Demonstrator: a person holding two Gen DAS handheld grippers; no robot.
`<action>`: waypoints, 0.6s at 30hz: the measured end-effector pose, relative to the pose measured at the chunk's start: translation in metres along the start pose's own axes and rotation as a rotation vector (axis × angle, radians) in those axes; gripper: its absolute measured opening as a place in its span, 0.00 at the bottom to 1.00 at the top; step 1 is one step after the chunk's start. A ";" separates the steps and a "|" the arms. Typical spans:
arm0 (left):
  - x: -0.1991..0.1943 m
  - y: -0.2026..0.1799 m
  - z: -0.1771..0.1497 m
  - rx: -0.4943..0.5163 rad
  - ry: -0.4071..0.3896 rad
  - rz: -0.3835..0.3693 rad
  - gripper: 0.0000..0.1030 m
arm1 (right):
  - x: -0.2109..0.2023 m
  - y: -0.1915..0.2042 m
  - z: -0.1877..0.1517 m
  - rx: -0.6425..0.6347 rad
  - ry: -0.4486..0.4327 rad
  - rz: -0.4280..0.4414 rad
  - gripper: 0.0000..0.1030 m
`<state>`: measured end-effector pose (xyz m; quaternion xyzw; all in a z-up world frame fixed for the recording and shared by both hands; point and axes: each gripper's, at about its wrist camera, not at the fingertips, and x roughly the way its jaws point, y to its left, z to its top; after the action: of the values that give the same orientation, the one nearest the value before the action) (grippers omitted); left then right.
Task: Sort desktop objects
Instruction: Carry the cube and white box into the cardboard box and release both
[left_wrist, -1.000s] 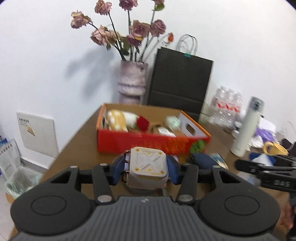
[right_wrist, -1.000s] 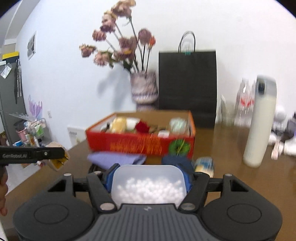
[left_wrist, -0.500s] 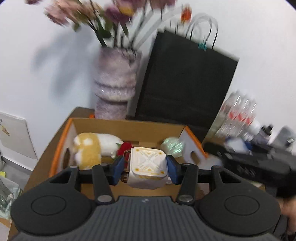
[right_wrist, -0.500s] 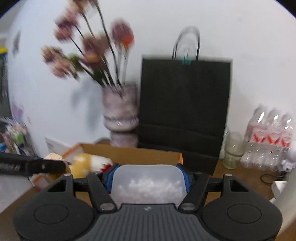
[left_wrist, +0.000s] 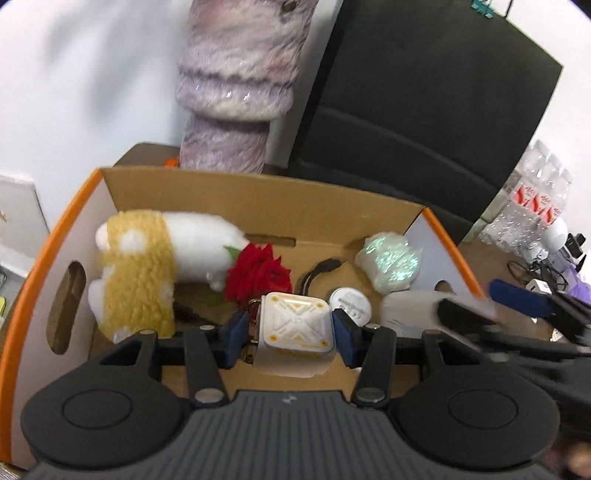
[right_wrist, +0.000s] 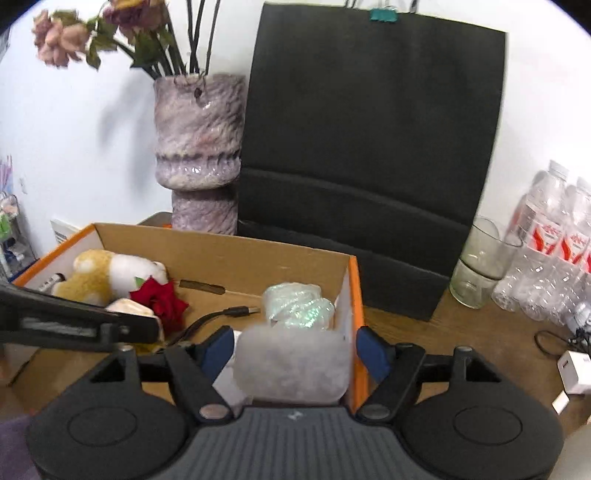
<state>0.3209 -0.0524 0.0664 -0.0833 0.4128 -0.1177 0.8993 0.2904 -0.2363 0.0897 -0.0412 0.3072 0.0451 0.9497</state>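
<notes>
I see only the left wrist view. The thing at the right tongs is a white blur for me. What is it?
Observer: A see-through container with something white inside. It is between the right tongs.
Operator: Do the pads press on it?
Observer: It seems not. A narrow gap shows between the blue pads and the container on each side.
Operator: Is anything fragile to the right of the box?
Observer: Yes. A drinking glass stands on the table beside the black bag.
</notes>
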 end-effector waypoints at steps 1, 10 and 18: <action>0.003 0.000 -0.001 0.001 0.010 0.007 0.49 | -0.007 -0.003 0.000 0.010 -0.001 0.019 0.50; -0.021 0.004 0.006 -0.006 -0.013 -0.058 0.58 | -0.016 0.006 -0.010 -0.071 0.127 0.040 0.14; -0.077 0.014 -0.013 0.042 -0.121 0.081 1.00 | -0.041 0.009 -0.015 0.005 0.098 0.107 0.16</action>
<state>0.2643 -0.0176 0.1106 -0.0544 0.3581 -0.0845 0.9283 0.2472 -0.2313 0.1011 -0.0248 0.3553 0.0929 0.9298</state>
